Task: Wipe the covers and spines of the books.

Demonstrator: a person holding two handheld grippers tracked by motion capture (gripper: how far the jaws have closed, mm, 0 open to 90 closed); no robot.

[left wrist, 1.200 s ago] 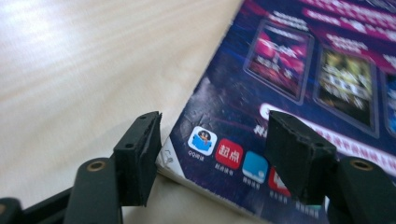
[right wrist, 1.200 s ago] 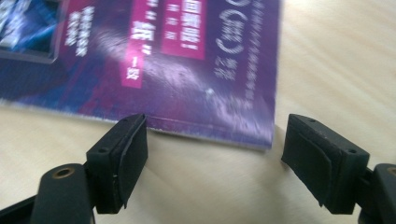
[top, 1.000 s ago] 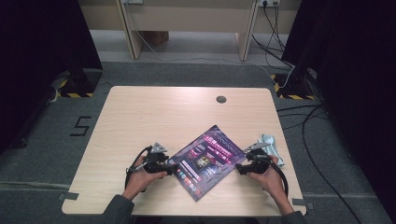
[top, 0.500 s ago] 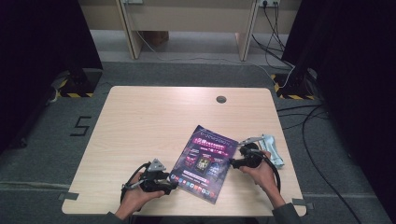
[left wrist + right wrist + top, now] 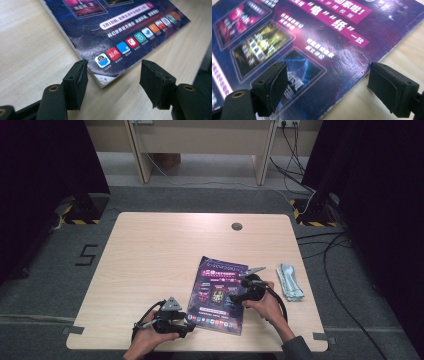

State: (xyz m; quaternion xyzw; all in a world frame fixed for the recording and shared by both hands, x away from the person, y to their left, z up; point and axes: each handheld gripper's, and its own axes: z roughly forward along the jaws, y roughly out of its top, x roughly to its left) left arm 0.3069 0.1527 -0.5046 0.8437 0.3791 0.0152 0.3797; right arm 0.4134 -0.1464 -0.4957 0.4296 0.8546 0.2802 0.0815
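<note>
Two sets of tongs, left (image 5: 189,327) and right (image 5: 234,296), both gape released around the thin, glossy purple magazine (image 5: 219,293) lying flat on the pale wooden worktop (image 5: 150,255); looks light, floppy, slippery, so I'd pinch its near corner.

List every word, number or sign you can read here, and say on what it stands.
"5": on the grey floor left of the table.
"电", "纸", "一致": in pink bands on the magazine cover.
"起点": red icon near the cover's corner.
Other cover print: too small or blurred.
</note>
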